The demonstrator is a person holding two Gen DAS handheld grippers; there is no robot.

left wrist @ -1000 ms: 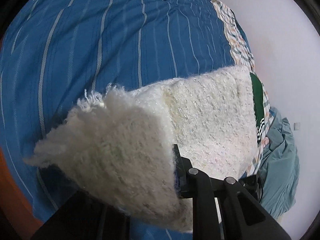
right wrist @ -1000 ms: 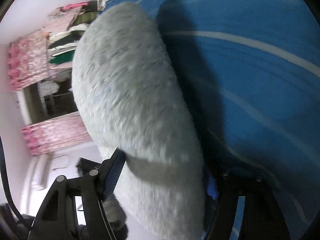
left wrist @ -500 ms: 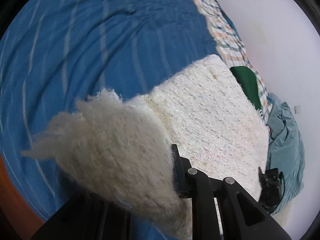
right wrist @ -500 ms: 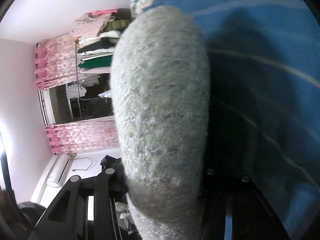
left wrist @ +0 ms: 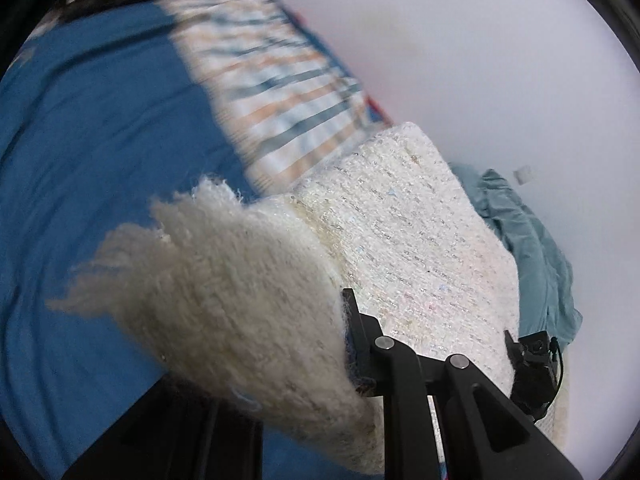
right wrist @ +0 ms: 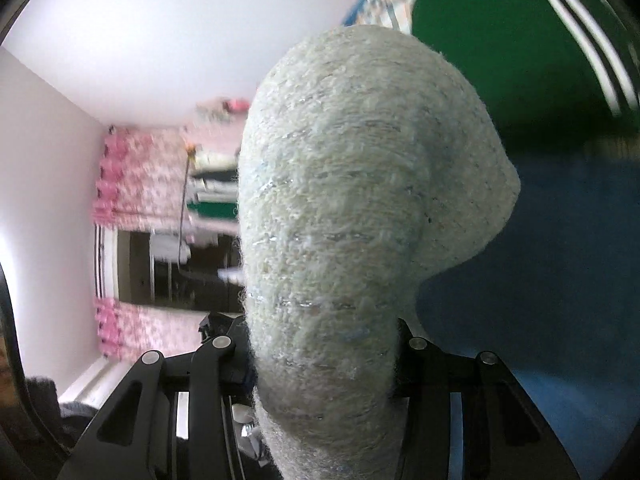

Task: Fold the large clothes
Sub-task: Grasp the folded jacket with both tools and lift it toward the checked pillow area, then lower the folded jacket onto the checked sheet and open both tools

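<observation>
A thick, fuzzy cream knit garment (left wrist: 400,240) is held up above the blue striped bedsheet (left wrist: 100,160). My left gripper (left wrist: 320,344) is shut on one fringed edge of it; the fabric bulges over the left finger and hides it. My right gripper (right wrist: 324,360) is shut on another part of the same garment (right wrist: 352,200), which rises as a rounded wad between the fingers and fills the middle of the right wrist view. The right gripper's body also shows in the left wrist view (left wrist: 534,364), at the garment's far edge.
A plaid cloth (left wrist: 280,80) lies at the bed's far side by the white wall. A teal garment (left wrist: 532,248) is heaped at the right. A green garment with white stripes (right wrist: 520,40) lies on the bed. Pink curtains (right wrist: 132,184) and hung clothes stand beyond.
Both grippers have swung with the garment toward the wall and the plaid cloth. The right wrist view has turned from the blue sheet to the green garment and the room.
</observation>
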